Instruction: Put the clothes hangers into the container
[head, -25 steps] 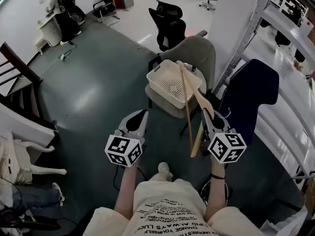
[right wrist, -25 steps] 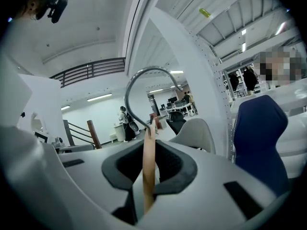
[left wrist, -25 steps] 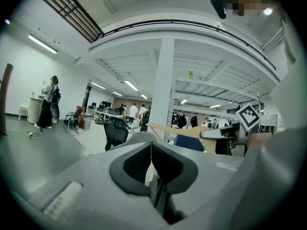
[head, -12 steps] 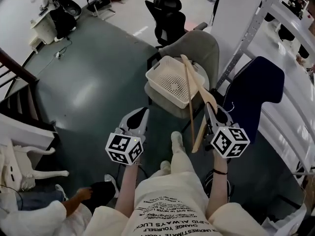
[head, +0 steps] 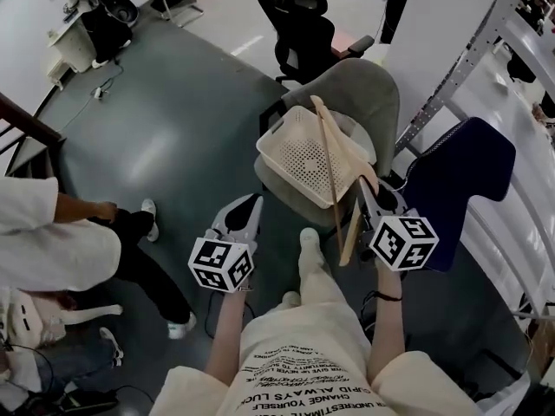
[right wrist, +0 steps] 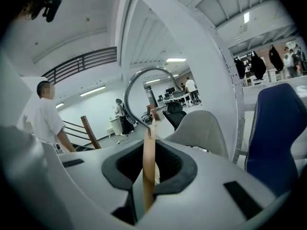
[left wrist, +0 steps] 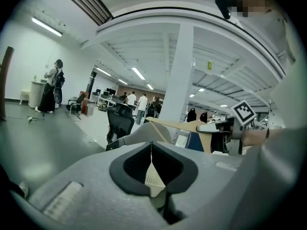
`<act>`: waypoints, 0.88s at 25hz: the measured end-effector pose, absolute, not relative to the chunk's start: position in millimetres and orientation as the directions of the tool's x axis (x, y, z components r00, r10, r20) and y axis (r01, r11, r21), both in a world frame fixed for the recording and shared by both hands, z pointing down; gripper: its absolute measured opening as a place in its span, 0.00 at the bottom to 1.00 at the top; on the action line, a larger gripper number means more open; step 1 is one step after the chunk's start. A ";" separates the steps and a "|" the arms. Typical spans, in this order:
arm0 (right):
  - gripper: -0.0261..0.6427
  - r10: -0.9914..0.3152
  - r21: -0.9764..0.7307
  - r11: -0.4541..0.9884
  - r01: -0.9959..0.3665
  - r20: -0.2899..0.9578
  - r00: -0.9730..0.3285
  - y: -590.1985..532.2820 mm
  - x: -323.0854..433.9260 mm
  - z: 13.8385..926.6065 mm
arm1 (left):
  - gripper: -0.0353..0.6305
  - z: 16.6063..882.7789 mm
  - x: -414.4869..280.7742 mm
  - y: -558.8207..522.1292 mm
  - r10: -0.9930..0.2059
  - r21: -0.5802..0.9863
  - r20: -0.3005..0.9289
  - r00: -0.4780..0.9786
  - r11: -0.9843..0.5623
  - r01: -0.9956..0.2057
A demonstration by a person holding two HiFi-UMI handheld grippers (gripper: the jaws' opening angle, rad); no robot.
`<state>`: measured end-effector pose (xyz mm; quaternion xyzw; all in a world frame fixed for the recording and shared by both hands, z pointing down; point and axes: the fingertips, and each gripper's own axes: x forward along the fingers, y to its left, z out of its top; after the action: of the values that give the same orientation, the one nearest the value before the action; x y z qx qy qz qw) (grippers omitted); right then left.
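Note:
A wooden clothes hanger [head: 333, 173] with a metal hook [right wrist: 144, 80] sticks up out of my right gripper [head: 366, 194], which is shut on its wooden body [right wrist: 148, 163]. The hanger's long bar lies over the near right part of the cream perforated basket [head: 299, 156], which rests tilted on a grey chair [head: 368, 94]. My left gripper [head: 250, 206] hovers shut and holds nothing, just short of the basket's near left side. In the left gripper view the jaws meet along a seam [left wrist: 151, 152], and the hanger [left wrist: 180, 125] shows to the right.
A black office chair [head: 303, 24] stands behind the grey one, a dark blue chair [head: 460, 172] to its right beside a metal shelf upright [head: 451, 72]. A person in white [head: 52, 245] stands at the left. The holder's foot [head: 310, 248] is between the grippers.
Both grippers have moved forward toward the chair and basket, the hanger still in the right one. The holder has stepped forward. A person in white has walked in at the left.

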<state>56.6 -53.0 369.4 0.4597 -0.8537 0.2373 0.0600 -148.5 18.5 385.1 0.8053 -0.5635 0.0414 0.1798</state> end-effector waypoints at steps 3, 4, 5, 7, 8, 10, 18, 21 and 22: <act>0.12 -0.721 -0.356 0.481 -0.802 0.360 -0.592 -83.1 48.5 379.3 | 0.09 396.7 -147.2 -9.4 -0.883 0.272 0.297 0.364 -0.288 -0.918; 0.12 -0.709 -0.356 0.488 -0.797 0.372 -0.600 -93.0 45.4 382.2 | 0.09 400.7 -147.6 -18.7 -0.879 0.278 0.307 0.364 -0.283 -0.918; 0.12 -0.698 -0.355 0.493 -0.794 0.383 -0.605 -102.9 42.6 385.3 | 0.09 405.6 -148.2 -27.9 -0.875 0.283 0.320 0.363 -0.277 -0.918; 0.12 -0.682 -0.347 0.500 -0.794 0.408 -0.607 -122.4 38.3 393.5 | 0.09 418.7 -149.0 -45.5 -0.865 0.295 0.352 0.358 -0.261 -0.919; 0.12 -0.673 -0.343 0.502 -0.794 0.423 -0.608 -131.7 36.5 399.0 | 0.09 425.7 -149.3 -53.7 -0.859 0.307 0.368 0.356 -0.249 -0.919; 0.12 -0.649 -0.345 0.504 -0.792 0.454 -0.611 -149.6 33.4 411.1 | 0.09 436.8 -149.8 -70.2 -0.852 0.333 0.389 0.351 -0.225 -0.916; 0.12 -0.518 -0.392 0.500 -0.773 0.580 -0.629 -198.9 19.5 468.3 | 0.09 473.0 -141.5 -122.3 -0.806 0.383 0.470 0.359 -0.180 -0.906; 0.12 -0.467 -0.413 0.497 -0.763 0.614 -0.636 -211.4 13.6 492.2 | 0.09 493.8 -138.6 -136.1 -0.783 0.399 0.503 0.364 -0.163 -0.902; 0.12 -0.452 -0.421 0.495 -0.761 0.623 -0.638 -215.7 11.6 500.0 | 0.09 500.4 -137.8 -140.3 -0.776 0.404 0.514 0.366 -0.158 -0.901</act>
<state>11.6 -215.7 500.0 0.3628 -0.8356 0.3480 0.2217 -137.8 -140.3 500.4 0.7552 -0.5551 0.0933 0.3359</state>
